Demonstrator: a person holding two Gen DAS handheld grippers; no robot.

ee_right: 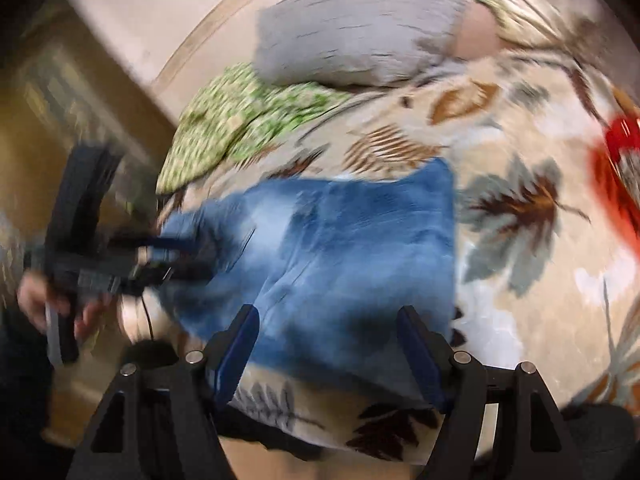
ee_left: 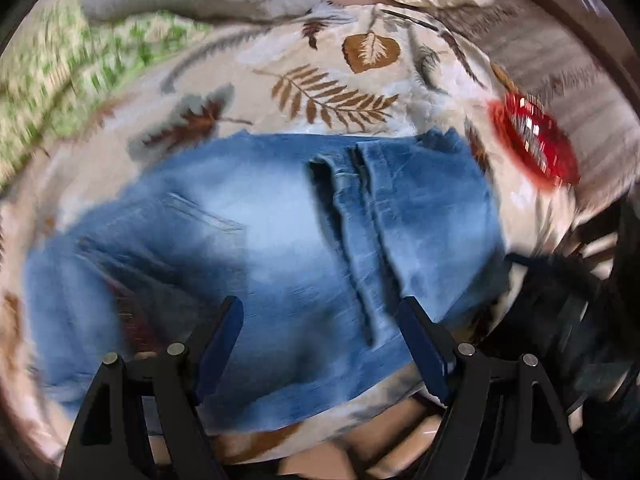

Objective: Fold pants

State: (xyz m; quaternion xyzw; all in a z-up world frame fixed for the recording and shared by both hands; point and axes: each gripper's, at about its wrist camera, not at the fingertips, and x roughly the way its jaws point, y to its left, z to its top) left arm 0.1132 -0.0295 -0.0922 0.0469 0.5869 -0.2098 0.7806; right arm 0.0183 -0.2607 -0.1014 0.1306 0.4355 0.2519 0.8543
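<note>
Faded blue jeans (ee_left: 260, 248) lie folded over themselves on a leaf-print bedspread (ee_left: 328, 96); a leg end with its hem lies across the top at the right. My left gripper (ee_left: 320, 312) is open and empty just above the jeans' near edge. In the right wrist view the jeans (ee_right: 340, 248) lie in the middle, and my right gripper (ee_right: 326, 320) is open and empty above their near edge. The left gripper also shows in the right wrist view (ee_right: 168, 248), held in a hand at the jeans' left end. Both views are motion-blurred.
A grey pillow (ee_right: 360, 28) and a green patterned cloth (ee_right: 240, 128) lie at the far side of the bed. A red shiny object (ee_left: 532, 140) lies to the right of the jeans. The bed's near edge is just below both grippers.
</note>
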